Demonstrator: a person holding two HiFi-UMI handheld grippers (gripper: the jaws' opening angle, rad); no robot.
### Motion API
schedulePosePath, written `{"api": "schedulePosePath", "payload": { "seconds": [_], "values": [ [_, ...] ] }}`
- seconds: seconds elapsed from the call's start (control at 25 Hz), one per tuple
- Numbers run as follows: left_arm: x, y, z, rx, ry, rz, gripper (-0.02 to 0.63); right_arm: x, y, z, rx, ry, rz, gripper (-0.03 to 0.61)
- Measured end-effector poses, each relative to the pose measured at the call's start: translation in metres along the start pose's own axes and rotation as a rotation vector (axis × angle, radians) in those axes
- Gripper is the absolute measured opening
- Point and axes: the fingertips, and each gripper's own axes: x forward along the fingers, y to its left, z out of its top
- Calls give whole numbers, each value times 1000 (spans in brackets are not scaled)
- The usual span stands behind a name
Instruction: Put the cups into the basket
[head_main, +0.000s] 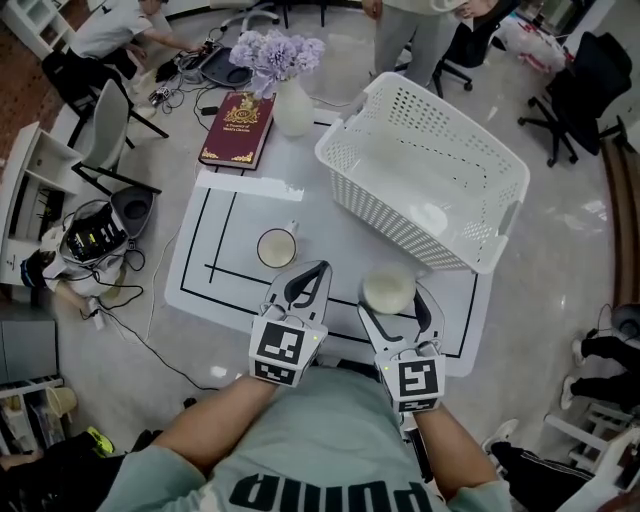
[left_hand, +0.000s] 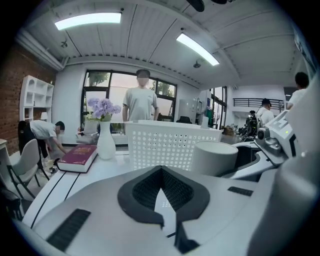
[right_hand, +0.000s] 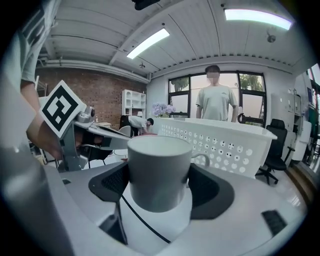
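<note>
Forearms (head_main: 215, 430) fill the bottom of the head view, and just past them my two grippers sit side by side. My right gripper (right_hand: 160, 187) is clenched on the held cup (right_hand: 159, 172): its dark pads press the wall on both sides, the cup stands upright with its mouth up, and the handle points away and slightly right. My left gripper (left_hand: 160, 172) has its jaws drawn together at the tips with nothing between them, only table (head_main: 220, 230) showing through the gap behind. The second cup (head_main: 277, 248) stands on the table just ahead of that gripper and a little to its left, not touched. What the coming move turns on, as I judge it, is where the basket (head_main: 350, 165) lies from the held cup: ahead and off to the right, with its long near wall running slantwise across the right gripper's path, from far-left to near-right. The right gripper is clearly the nearer of the two to it. I would need to lift the cup over that rim and carry it forward and rightward before letting go; too low a pass risks knocking the wall. A pale round shape (head_main: 430, 217) rests on the basket floor; I cannot tell whether it is a cup.
</note>
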Motion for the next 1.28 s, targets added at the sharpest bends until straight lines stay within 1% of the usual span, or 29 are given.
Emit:
{"api": "schedulePosePath", "payload": {
  "seconds": [0.36,0.64,0.84,1.08,1.28],
  "values": [
    [-23,4,49,-27,-78,43,3,-23,0,56,-9,-90,32,372],
    [-30,0,71,-31,-113,48,3,-31,-6,94,-17,-139,61,373],
    [-29,-1,97,-25,-149,54,3,-32,-17,120,-29,-162,73,373],
    [-19,-4,120,6,-168,54,3,-27,-38,146,-34,-181,85,373],
    [-8,0,139,12,-179,81,3,-16,-54,161,-31,-176,97,373]
  ]
}}
